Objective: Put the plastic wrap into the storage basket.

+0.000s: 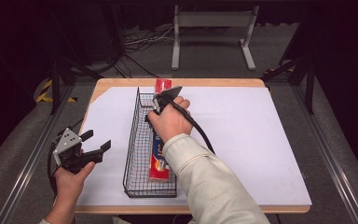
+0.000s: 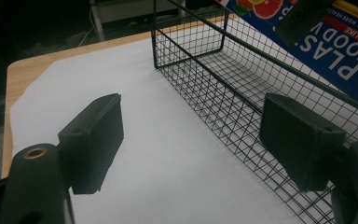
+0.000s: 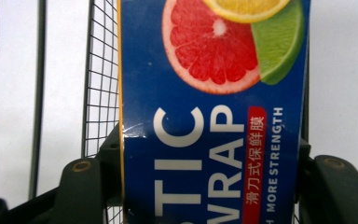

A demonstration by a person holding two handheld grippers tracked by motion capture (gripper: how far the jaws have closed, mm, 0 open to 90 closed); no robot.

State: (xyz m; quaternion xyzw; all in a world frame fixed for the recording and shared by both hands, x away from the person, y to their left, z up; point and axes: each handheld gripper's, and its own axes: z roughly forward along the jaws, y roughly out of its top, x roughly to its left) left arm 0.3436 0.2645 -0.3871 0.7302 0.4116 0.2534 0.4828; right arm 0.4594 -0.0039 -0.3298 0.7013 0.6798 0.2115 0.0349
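Dark curtains and cable-strewn floor ring the wooden table [image 1: 121, 86], whose top is nearly covered by a white sheet [image 1: 251, 140]. On that sheet, left of the table's middle, stands a long black wire basket [image 1: 133, 140], its long axis running from the near edge toward the far edge.

Along the basket's right side lies a plastic wrap box [image 1: 157, 161], blue with citrus fruit printed on it; its length follows the basket's, its near end is down by the basket's near right corner, and its far end pokes up past the far rim. My right gripper [image 3: 209, 186] has its jaws pressed against the two long sides of that box, pinching it across its width somewhere around mid-length.

My left gripper [image 2: 191, 144] hangs by the table's near left corner, just left of the basket, jaws spread with nothing between them.

I judge the right hand is the one doing the work: the box lies straight ahead along its jaws, so any shift would run along the basket's length.
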